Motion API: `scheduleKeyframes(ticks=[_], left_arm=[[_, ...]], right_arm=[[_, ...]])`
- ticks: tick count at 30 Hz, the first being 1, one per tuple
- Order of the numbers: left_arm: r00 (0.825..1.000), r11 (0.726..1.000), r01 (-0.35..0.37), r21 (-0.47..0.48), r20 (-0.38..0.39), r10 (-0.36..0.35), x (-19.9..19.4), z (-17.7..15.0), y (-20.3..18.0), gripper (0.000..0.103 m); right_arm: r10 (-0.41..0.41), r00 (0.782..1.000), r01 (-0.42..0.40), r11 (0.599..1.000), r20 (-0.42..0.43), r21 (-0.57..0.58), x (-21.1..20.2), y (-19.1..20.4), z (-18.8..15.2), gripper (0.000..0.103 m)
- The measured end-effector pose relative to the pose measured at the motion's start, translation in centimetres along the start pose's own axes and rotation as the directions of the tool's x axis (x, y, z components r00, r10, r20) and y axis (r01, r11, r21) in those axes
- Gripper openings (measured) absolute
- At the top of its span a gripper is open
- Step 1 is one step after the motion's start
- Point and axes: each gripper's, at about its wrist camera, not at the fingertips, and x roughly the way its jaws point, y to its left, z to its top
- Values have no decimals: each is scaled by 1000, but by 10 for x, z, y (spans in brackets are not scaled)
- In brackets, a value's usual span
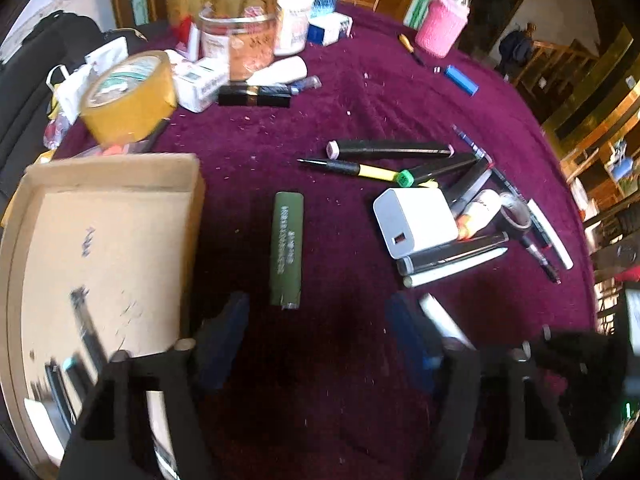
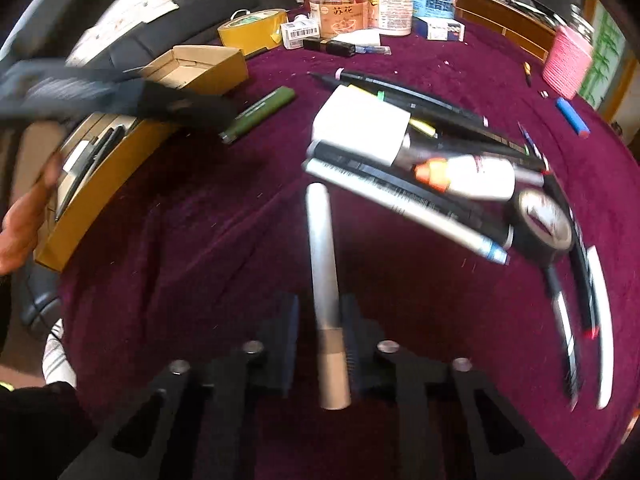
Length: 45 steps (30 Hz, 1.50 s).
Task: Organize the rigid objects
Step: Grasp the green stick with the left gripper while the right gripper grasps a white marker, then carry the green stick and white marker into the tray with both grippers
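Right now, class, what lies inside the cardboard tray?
Inside the cardboard tray, the right wrist view shows several dark pens lying along it with something white. The left gripper crosses over it, hiding the middle.

Both wrist cameras look steeply down, close over the purple worktop [image 1: 320, 128]. Both views share the cardboard box [image 1: 116, 184], green marker [image 1: 286, 248] and white charger [image 1: 416, 222].

Bright daylight, fisheye-warped edges, motion blur esp. at borders.
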Motion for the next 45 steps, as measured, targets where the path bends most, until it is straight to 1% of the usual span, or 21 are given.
scheduleKeyframes(ticks=[1,2,3,5,7,9,11,13,14,15,16,20,23,26,30,33,35,37,39,42,45], left_arm=[[1000,1000,-3,-6,-15,3,5,4,0,57],[999,1000,-18,-10,-30,18,11,8,1,54],[999,999,-31,-11,-34,30,14,11,1,52],[998,999,-48,-12,-45,48,22,18,1,52],[995,996,-93,3,-40,93,27,22,0,47],[992,993,-121,14,-46,121,32,25,-2,47],[984,984,-173,36,-36,175,35,26,-6,42],[979,978,-199,56,-25,201,37,24,-9,34],[980,979,-195,63,-19,197,36,23,-9,29],[978,976,-205,69,-13,206,34,21,-9,20],[977,975,-211,76,-12,212,31,18,-10,20],[989,987,-142,79,-40,145,24,-1,-13,20],[987,984,-156,87,-21,158,23,-9,-14,20],[986,983,-163,82,-2,164,24,-12,-15,20],[984,977,-179,113,18,178,23,-18,-23,20],[990,985,-139,100,14,138,16,-29,-21,20],[992,988,-123,91,23,121,8,-37,-20,20],[995,993,-91,75,52,88,-5,-46,-18,20],[996,996,-69,65,63,65,-16,-57,-16,20],[997,998,-28,48,71,25,-32,-70,-11,20],[996,1000,24,13,83,-25,-53,-84,1,20]], right_arm=[[21,1000,-21,999,2,31,-2,3,-6,14],[27,1000,-28,999,9,45,-4,5,-9,14],[17,1000,-19,998,20,63,-6,10,-16,14],[17,999,-20,995,36,94,-9,14,-21,14],[18,998,-25,990,55,140,-10,15,-25,14],[14,997,-28,981,74,194,-11,13,-27,14],[23,996,-43,971,87,234,-11,10,-28,14],[25,995,-49,965,95,256,-10,9,-26,14],[22,995,-47,964,97,262,-10,9,-26,14],[18,995,-44,963,100,268,-10,9,-26,14],[13,995,-40,961,102,272,-11,9,-26,14],[-9,995,-20,959,99,284,-8,11,-23,14],[-36,995,8,960,94,280,-9,15,-23,14],[-40,995,13,958,91,288,-10,20,-26,14],[-41,995,12,953,88,302,-11,25,-32,14],[-41,995,10,946,89,324,-11,26,-34,14],[-40,995,6,940,93,341,-11,25,-35,13],[-18,995,-20,930,100,367,-11,25,-36,13],[6,994,-48,924,112,379,-13,28,-35,13],[-6,991,-45,926,134,374,-20,38,-32,13],[3,986,-65,928,165,368,-29,51,-26,13]])
